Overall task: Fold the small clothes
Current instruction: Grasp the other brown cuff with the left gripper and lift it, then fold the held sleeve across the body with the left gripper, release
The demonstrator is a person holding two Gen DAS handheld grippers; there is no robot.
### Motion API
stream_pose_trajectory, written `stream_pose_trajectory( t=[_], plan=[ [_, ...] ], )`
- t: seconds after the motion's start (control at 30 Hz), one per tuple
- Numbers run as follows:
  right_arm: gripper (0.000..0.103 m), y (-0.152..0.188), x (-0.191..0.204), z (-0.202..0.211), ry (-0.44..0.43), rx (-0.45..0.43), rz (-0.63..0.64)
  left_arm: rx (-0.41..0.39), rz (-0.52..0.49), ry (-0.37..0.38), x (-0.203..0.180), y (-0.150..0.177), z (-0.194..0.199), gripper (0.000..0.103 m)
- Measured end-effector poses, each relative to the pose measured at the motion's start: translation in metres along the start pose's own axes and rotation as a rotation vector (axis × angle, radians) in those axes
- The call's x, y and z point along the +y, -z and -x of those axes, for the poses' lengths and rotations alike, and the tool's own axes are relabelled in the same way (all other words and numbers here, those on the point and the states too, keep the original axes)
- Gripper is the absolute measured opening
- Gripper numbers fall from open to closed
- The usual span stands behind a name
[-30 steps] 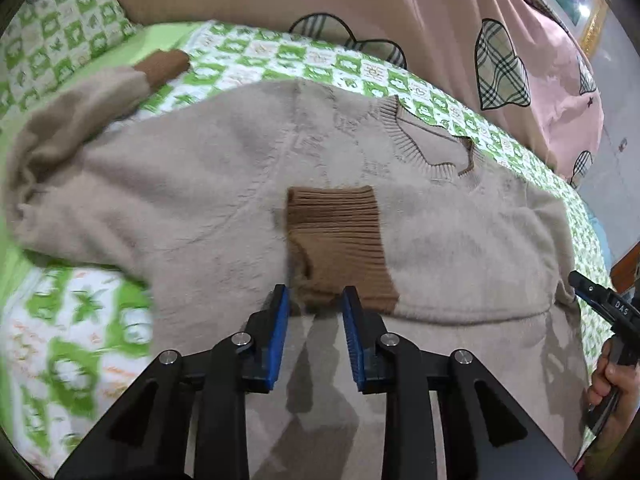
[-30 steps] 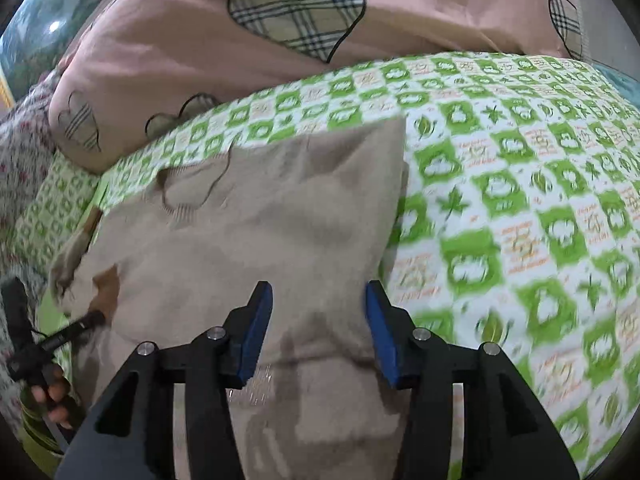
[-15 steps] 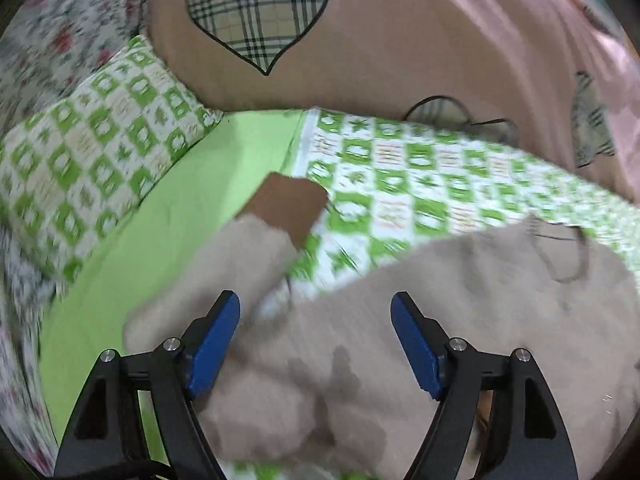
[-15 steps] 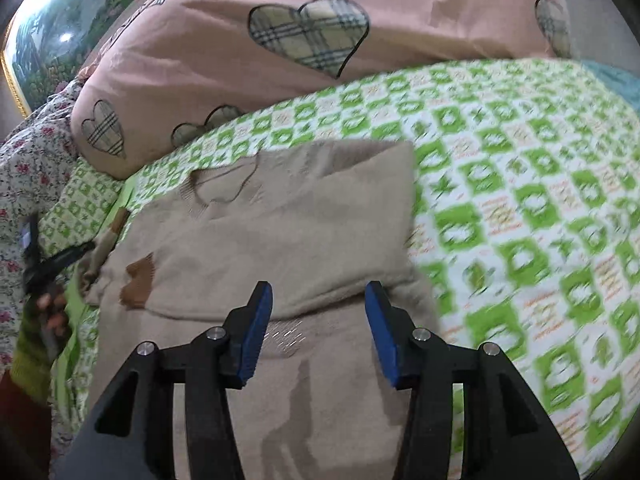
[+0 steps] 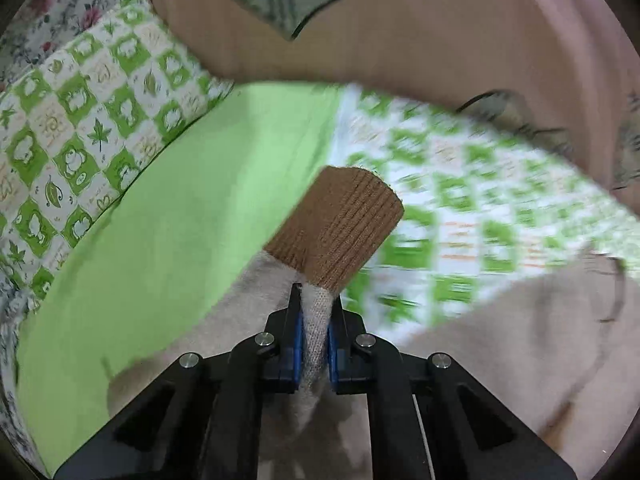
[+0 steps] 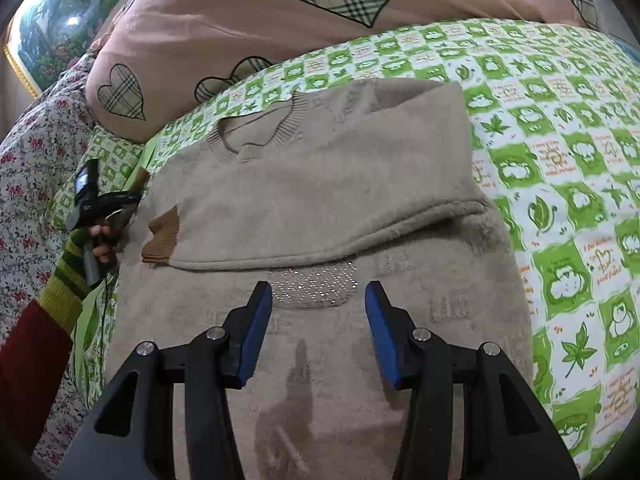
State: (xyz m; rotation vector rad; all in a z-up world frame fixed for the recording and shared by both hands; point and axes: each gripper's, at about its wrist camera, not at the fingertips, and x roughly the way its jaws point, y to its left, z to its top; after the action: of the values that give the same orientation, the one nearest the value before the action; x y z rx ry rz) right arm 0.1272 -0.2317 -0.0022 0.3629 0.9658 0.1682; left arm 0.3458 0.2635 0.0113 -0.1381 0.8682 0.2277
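Sweater [image 6: 320,184], beige knit with brown ribbed cuffs, lying flat on a bed covered by a green-and-white checked sheet [image 6: 560,184]; a pink quilt with plaid hearts [image 6: 248,20] lies beyond it. Right wrist view: one sleeve is already folded across the chest, its brown cuff [image 6: 162,236] resting on the body near the far side, and the folded edge runs across the garment just above a patch of small studs [image 6: 314,282]. Left tongs [image 5: 314,344] are clenched on the other sleeve [image 5: 316,320] just behind its brown cuff [image 5: 340,224], which stands lifted off the plain green strip of bedding [image 5: 192,208]; motion blur softens the sheet on that side. Right tongs [image 6: 318,320] are released, jaws apart, hovering above the lower body of the garment and gripping nothing. The person's left hand [image 6: 100,236], in a striped sleeve, shows at the sweater's edge. Judged progress: roughly the first third is done. Remaining, by this reading: lay the second sleeve across the chest, then fold the body from hem toward neckline [image 6: 256,136].
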Motion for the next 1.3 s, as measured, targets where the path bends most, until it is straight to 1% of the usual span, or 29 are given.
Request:
stream_pose_trajectory(
  t=[0.07,0.17,0.27,0.3,0.37,0.4,0.47,0.6,0.67,0.77,0.83,0.9,0.93,0.97,1.0,1.07,1.13,1.23,1.3],
  plan=[
    [0.05,0.001,0.0,0.002,-0.004,-0.007,-0.004,-0.043,-0.006,0.047,-0.01,0.007,0.026,0.007],
    [0.05,0.003,0.002,0.005,-0.02,-0.012,-0.007,-0.102,-0.002,0.161,-0.034,0.019,0.067,0.007],
    [0.05,0.007,0.005,0.008,-0.029,-0.018,-0.01,-0.148,-0.036,0.274,-0.075,0.032,0.105,0.007],
    [0.05,0.009,0.005,0.009,-0.031,-0.02,-0.014,-0.158,-0.056,0.322,-0.098,0.035,0.116,0.008],
    [0.05,0.011,0.004,0.013,-0.032,-0.027,-0.02,-0.165,-0.079,0.389,-0.128,0.045,0.133,0.008],
    [0.05,0.013,0.004,0.016,-0.03,-0.032,-0.025,-0.169,-0.102,0.438,-0.151,0.052,0.143,0.008],
    [0.05,0.014,-0.001,0.022,-0.026,-0.043,-0.037,-0.17,-0.149,0.495,-0.188,0.063,0.153,0.008],
    [0.05,0.017,-0.015,0.03,-0.009,-0.053,-0.064,-0.138,-0.224,0.555,-0.247,0.085,0.154,0.008],
    [0.05,0.018,-0.022,0.033,-0.002,-0.054,-0.082,-0.115,-0.263,0.565,-0.277,0.098,0.145,0.008],
    [0.05,0.02,-0.031,0.036,0.008,-0.056,-0.106,-0.06,-0.289,0.577,-0.3,0.11,0.122,0.008],
    [0.05,0.021,-0.035,0.038,0.01,-0.058,-0.118,-0.022,-0.308,0.566,-0.305,0.114,0.102,0.009],
    [0.05,0.02,-0.038,0.04,0.013,-0.061,-0.13,0.017,-0.321,0.56,-0.308,0.123,0.094,0.014],
    [0.05,0.02,-0.039,0.04,0.012,-0.062,-0.134,0.025,-0.324,0.556,-0.308,0.126,0.092,0.019],
    [0.05,0.02,-0.039,0.04,0.011,-0.063,-0.137,0.034,-0.329,0.554,-0.306,0.129,0.091,0.026],
    [0.05,0.018,-0.039,0.04,0.01,-0.063,-0.139,0.04,-0.331,0.553,-0.303,0.133,0.092,0.03],
    [0.05,0.016,-0.036,0.038,0.005,-0.064,-0.133,0.039,-0.334,0.537,-0.295,0.14,0.096,0.049],
    [0.05,0.011,-0.031,0.034,-0.004,-0.061,-0.123,0.02,-0.32,0.51,-0.275,0.146,0.105,0.055],
    [0.05,0.002,-0.022,0.027,-0.024,-0.063,-0.104,0.005,-0.275,0.478,-0.234,0.154,0.117,0.055],
    [0.05,-0.005,-0.018,0.02,-0.038,-0.064,-0.101,-0.006,-0.226,0.419,-0.2,0.159,0.123,0.056]
  ],
)
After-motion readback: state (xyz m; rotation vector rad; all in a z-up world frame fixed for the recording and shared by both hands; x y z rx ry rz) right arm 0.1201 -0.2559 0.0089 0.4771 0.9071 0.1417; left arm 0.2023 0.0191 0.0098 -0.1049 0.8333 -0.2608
